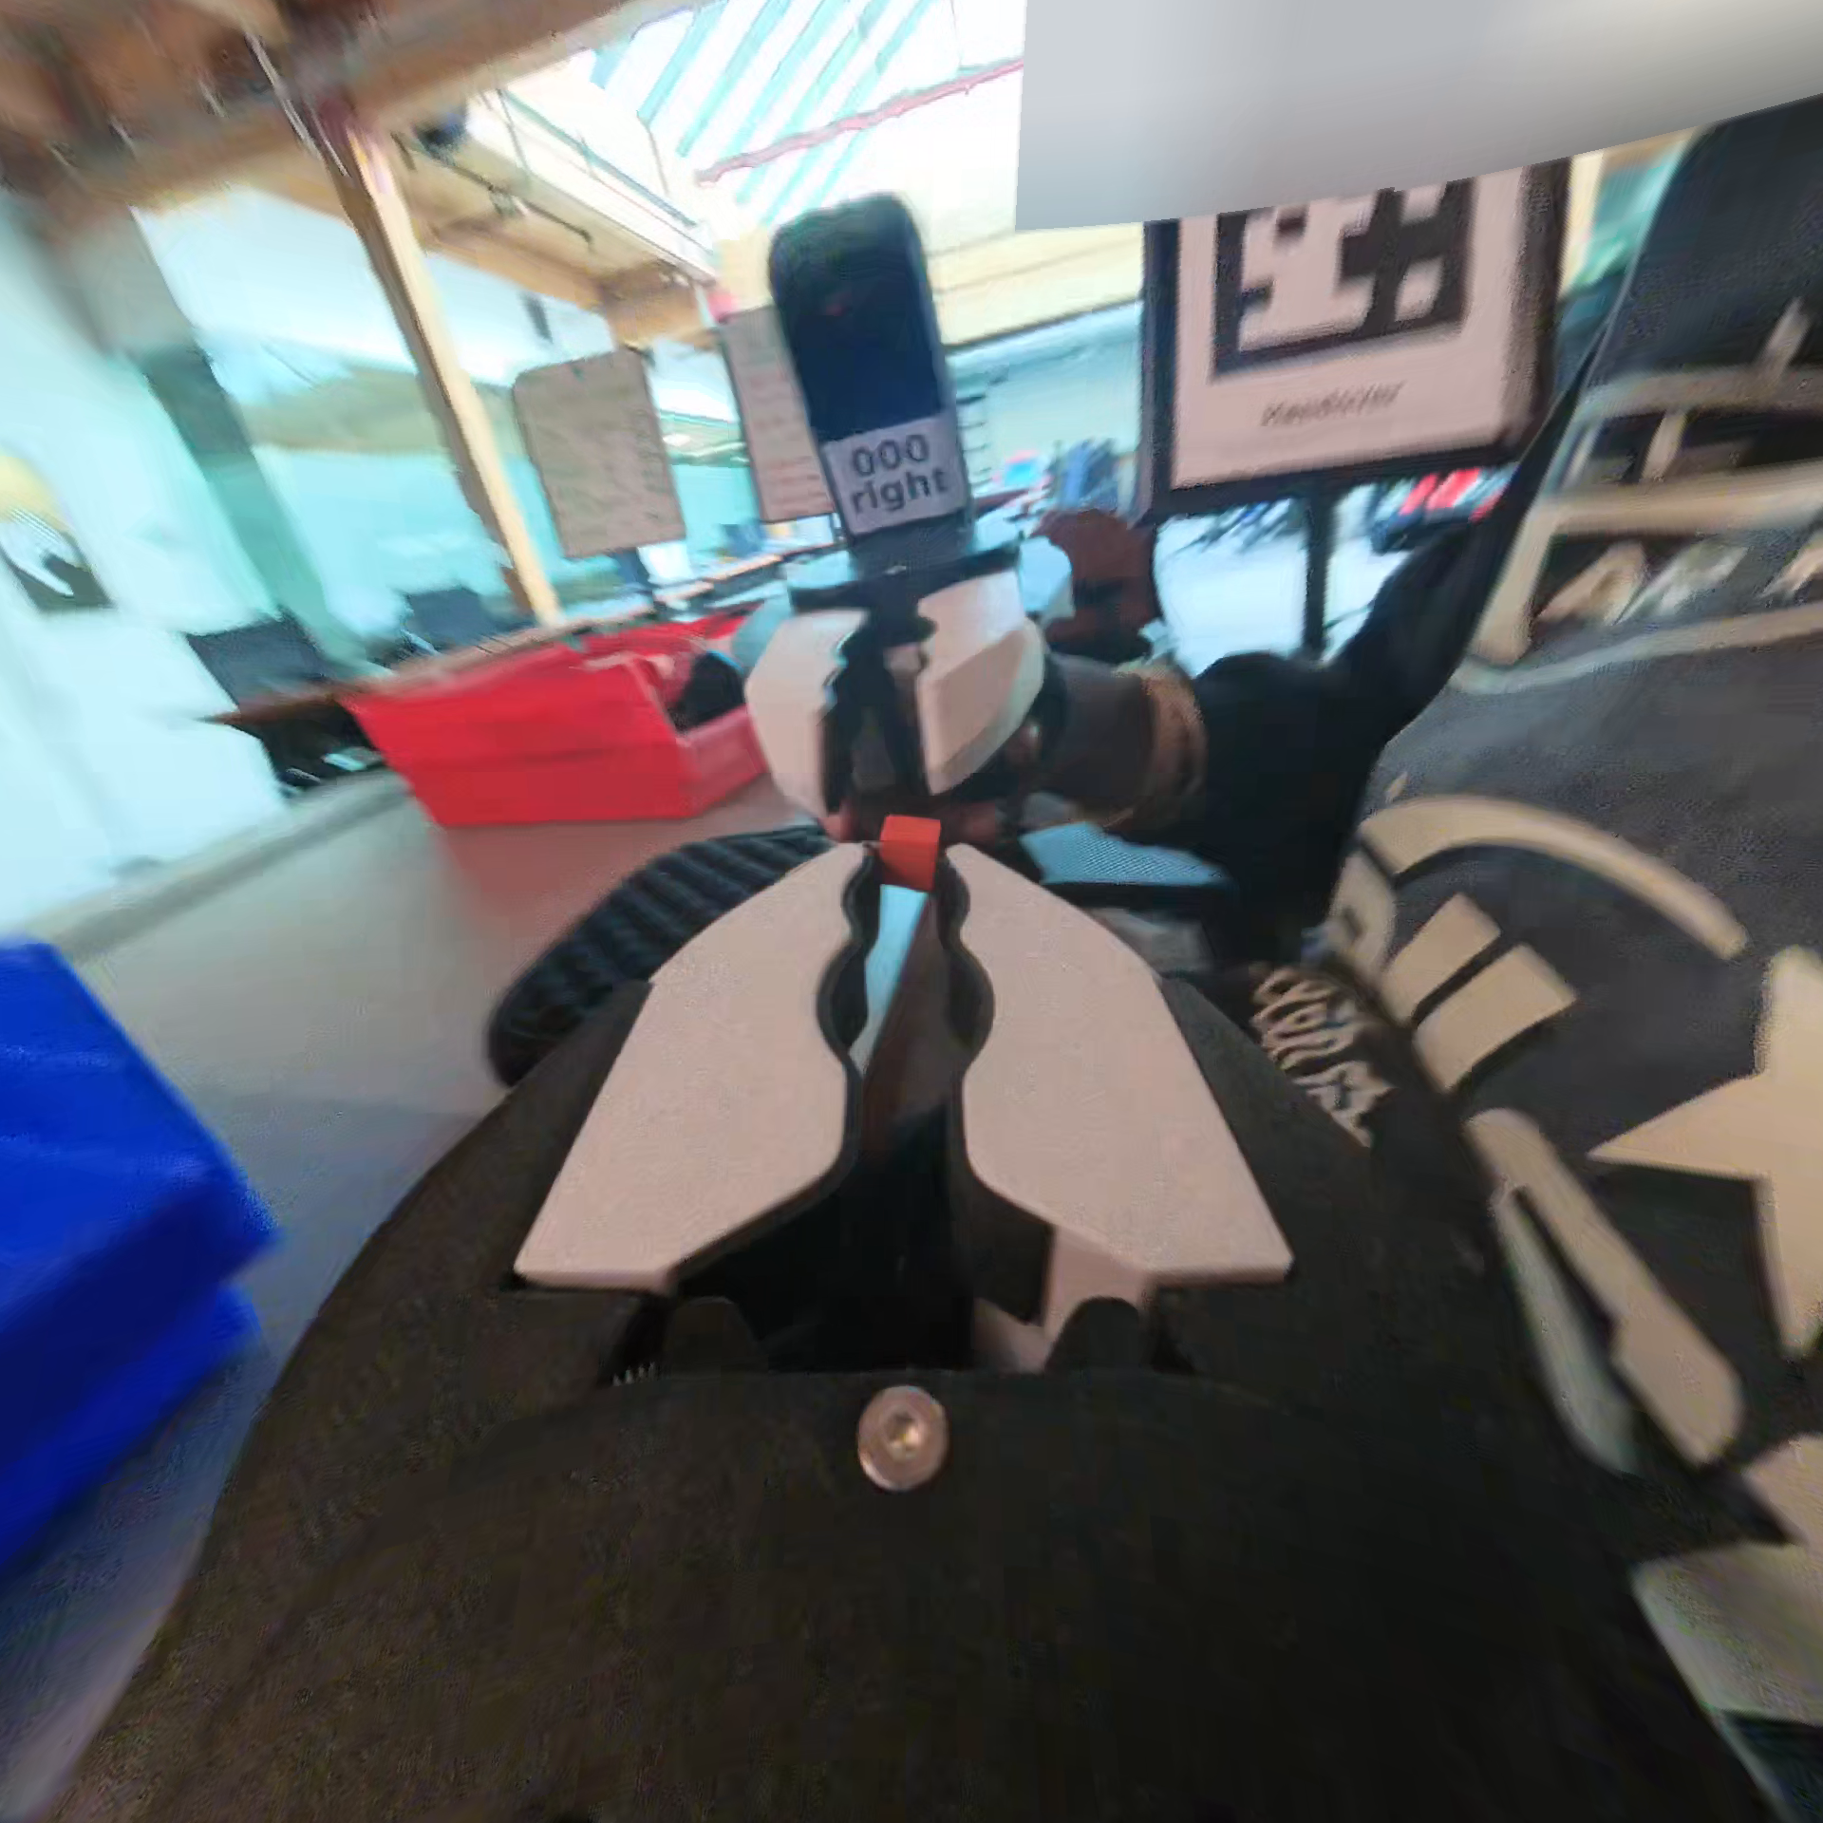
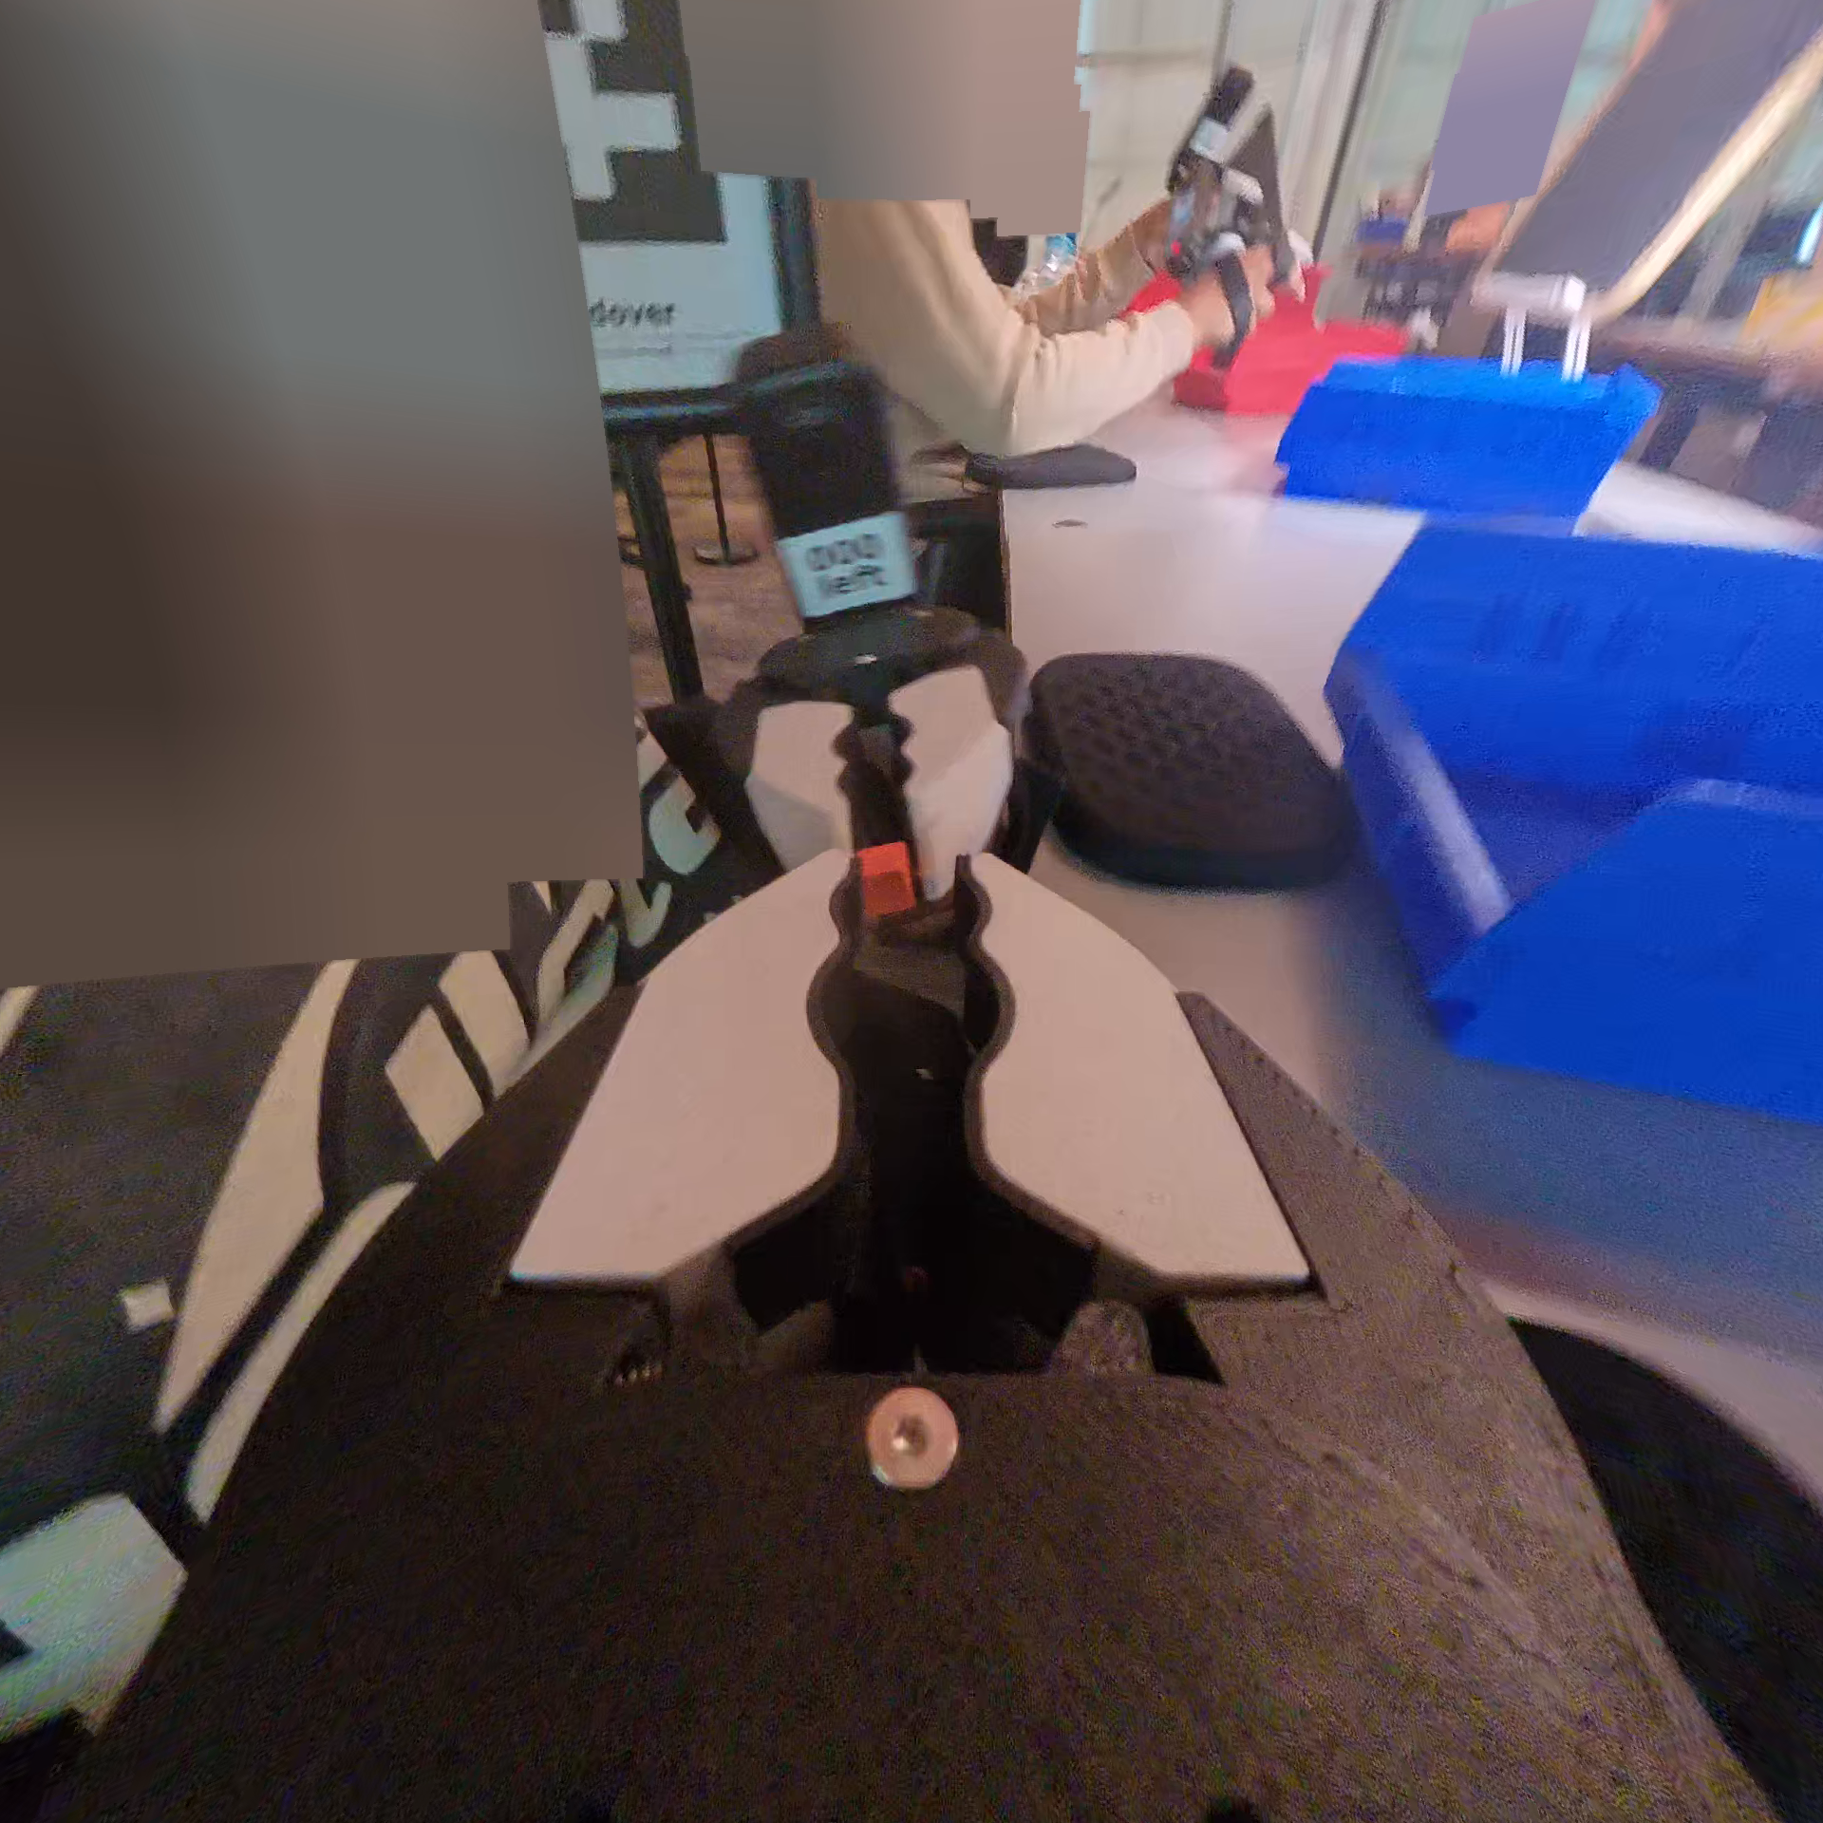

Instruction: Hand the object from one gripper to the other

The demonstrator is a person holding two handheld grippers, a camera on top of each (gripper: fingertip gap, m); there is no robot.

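Between facing tips: small red block (image 1: 906,854) | left gripper (image 1: 903,868) pinching it | right gripper (image 2: 912,888) narrowly parted, grip unclear | black pad (image 2: 1179,765), blue bins (image 2: 1578,750) beside.

Red cube (image 1: 906,850), blue bins (image 2: 1578,769), black quilted pad (image 2: 1179,765).

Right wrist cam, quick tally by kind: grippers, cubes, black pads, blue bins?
grippers: 3 (right gripper, left gripper, background gripper in another person's hand)
orange-red cube: 1
black pad: 1
blue bins: 2 (far bin, near bin)
total: 7
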